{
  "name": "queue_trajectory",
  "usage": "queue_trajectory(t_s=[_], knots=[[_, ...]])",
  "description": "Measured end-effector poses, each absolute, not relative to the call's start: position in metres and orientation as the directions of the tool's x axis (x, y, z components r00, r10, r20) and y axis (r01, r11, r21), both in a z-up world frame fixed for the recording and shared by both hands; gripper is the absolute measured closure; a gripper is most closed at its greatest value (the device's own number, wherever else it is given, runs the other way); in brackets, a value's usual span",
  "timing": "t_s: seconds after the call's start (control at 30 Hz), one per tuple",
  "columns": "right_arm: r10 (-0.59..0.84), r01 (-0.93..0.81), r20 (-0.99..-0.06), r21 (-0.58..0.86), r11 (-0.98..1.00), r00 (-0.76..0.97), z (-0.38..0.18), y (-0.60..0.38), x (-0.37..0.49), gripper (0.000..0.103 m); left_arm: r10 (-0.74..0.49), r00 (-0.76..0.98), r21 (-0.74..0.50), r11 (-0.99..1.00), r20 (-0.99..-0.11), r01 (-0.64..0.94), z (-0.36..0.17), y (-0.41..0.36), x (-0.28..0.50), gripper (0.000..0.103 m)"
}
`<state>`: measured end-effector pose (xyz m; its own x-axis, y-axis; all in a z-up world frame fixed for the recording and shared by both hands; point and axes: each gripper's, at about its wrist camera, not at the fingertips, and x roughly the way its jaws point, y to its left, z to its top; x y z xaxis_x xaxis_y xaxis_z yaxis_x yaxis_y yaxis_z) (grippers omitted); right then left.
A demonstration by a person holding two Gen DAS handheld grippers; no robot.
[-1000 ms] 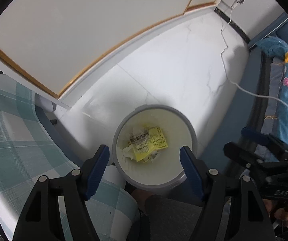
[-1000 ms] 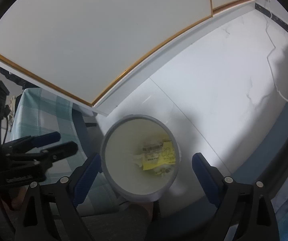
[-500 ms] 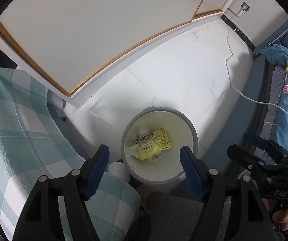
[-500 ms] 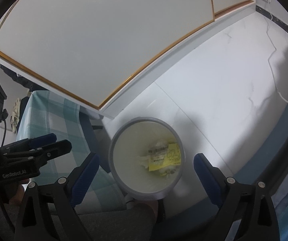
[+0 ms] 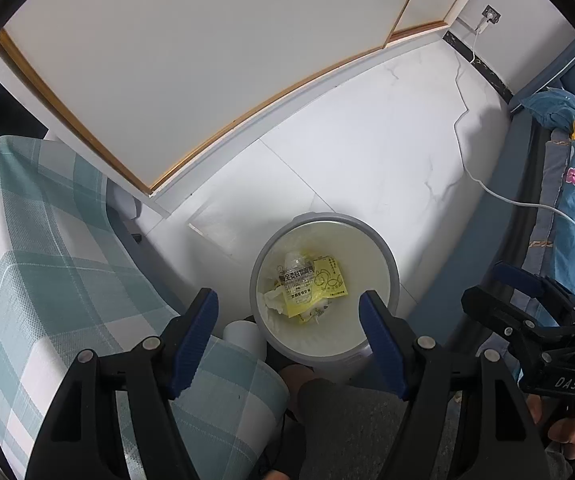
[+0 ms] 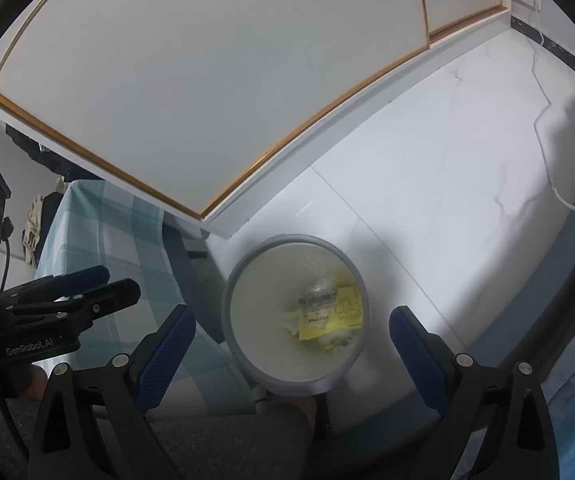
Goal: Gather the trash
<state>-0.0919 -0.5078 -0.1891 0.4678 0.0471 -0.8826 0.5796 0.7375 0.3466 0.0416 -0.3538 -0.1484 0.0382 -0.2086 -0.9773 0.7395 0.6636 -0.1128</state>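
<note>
A grey round trash bin [image 5: 394, 280] [image 6: 231, 292] with a white liner stands on the white floor below me. At its bottom lie a yellow printed wrapper [image 5: 327, 280] [image 6: 347, 314], a clear crumpled packet [image 5: 297, 276] and white tissue [image 5: 273, 300]. My left gripper [image 5: 289, 320] hangs open above the bin with nothing between its blue pads. My right gripper [image 6: 291, 336] is also open and empty above the bin. Each gripper shows in the other's view, the right one [image 5: 523, 300] at the right edge and the left one [image 6: 75, 292] at the left.
A table with a teal checked cloth [image 5: 39, 248] [image 6: 99, 232] stands left of the bin. White cabinet doors with gold trim [image 5: 191, 64] rise behind. A white cable [image 5: 483, 184] crosses the floor to a wall socket. Blue bedding [image 5: 567, 184] lies at right. A person's knee [image 5: 327, 400] is below.
Both views have drawn back a little from the bin, which looks smaller now. More of the checked cloth shows at the left. Both grippers stay open and empty.
</note>
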Motion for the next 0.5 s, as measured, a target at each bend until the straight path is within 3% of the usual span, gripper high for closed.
queue_trajectory(t_s=[0.5], knots=[[0.037, 0.577, -0.884, 0.336, 0.744, 0.466, -0.1836, -0.5057, -0.0914, 0.005, -0.199, 0.058, -0.094, 0.674, -0.978, 0.733, -0.1475, -0.35, 0.042, 0.033]])
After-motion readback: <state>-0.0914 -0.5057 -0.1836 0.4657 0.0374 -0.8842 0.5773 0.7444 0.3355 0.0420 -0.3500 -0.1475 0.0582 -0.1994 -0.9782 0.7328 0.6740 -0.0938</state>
